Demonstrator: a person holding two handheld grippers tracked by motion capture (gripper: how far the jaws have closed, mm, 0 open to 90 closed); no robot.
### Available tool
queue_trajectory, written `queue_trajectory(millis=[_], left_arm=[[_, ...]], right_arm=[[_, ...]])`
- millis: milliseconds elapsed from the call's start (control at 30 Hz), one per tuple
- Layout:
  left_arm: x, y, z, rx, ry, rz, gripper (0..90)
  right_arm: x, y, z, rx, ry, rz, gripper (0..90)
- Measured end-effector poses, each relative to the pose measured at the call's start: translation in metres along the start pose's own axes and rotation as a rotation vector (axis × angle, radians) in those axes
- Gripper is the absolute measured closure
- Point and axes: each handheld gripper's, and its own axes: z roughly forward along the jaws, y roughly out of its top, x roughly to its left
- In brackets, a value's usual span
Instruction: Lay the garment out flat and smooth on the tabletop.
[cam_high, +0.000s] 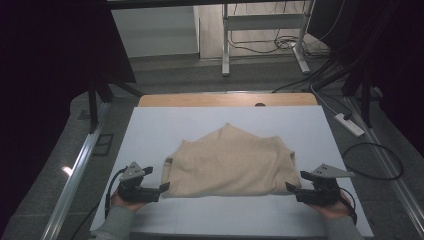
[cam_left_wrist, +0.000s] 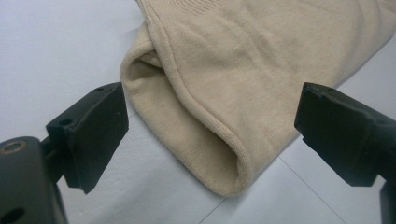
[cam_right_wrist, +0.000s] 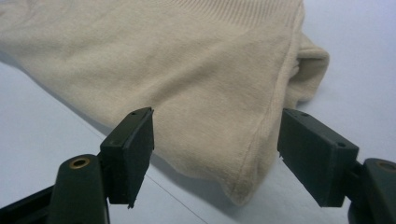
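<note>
Sweater (cam_high: 230, 162) between both claws, white table (cam_high: 150, 130) around.
Left gripper (cam_high: 162, 187) and right gripper (cam_high: 290, 187) gape wide at near corners; bare table behind each.

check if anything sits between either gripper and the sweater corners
Nothing visible does. The left gripper has its jaws open around the beige sweater near-left folded corner, and the right gripper is open around the near-right one.

sweater (cam_high: 230, 162) on table (cam_high: 150, 130), left gripper (cam_high: 161, 189) and right gripper (cam_high: 291, 189) at its near corners
</note>
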Motion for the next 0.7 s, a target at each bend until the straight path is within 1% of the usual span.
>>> queue_trajectory(millis=[100, 200, 267, 300, 333, 400, 433, 467, 567, 600, 633, 700], left_arm=[[0.001, 0.0, 0.001, 0.003, -0.003, 0.001, 9.9], [0.001, -0.001, 0.001, 0.001, -0.005, 0.004, 10.0], [0.001, -0.001, 0.001, -0.001, -0.006, 0.004, 10.0], [0.001, -0.001, 0.001, -0.001, -0.006, 0.004, 10.0], [0.001, 0.0, 0.001, 0.0, -0.006, 0.005, 10.0], [0.0, 0.0, 0.002, 0.002, -0.006, 0.006, 10.0], [0.0, 0.0, 0.002, 0.002, -0.006, 0.006, 10.0], [0.0, 0.0, 0.002, 0.003, -0.004, 0.006, 10.0], [0.0, 0.0, 0.002, 0.005, -0.004, 0.01, 10.0], [0.0, 0.0, 0.002, 0.005, -0.004, 0.01, 10.0], [0.0, 0.0, 0.003, 0.007, -0.004, 0.009, 10.0], [0.0, 0.0, 0.004, 0.008, -0.004, 0.009, 10.0]], right_arm=[[0.001, 0.002, 0.0, 0.001, 0.001, -0.003, 26.9], [0.004, 0.012, 0.0, -0.004, 0.015, -0.007, 26.8], [0.008, 0.019, -0.001, -0.003, 0.01, -0.016, 26.8], [0.008, 0.019, -0.001, -0.003, 0.01, -0.016, 26.8], [0.012, 0.027, -0.002, -0.004, 0.014, -0.032, 26.8], [0.015, 0.033, -0.002, -0.01, 0.018, -0.045, 26.9], [0.015, 0.033, -0.002, -0.01, 0.018, -0.045, 26.9], [0.018, 0.039, -0.003, -0.014, 0.029, -0.055, 26.9], [0.021, 0.047, -0.002, -0.018, 0.042, -0.07, 26.8], [0.021, 0.047, -0.002, -0.018, 0.042, -0.07, 26.8], [0.022, 0.052, -0.001, -0.014, 0.044, -0.083, 26.7], [0.023, 0.053, 0.0, -0.011, 0.045, -0.085, 26.7]])
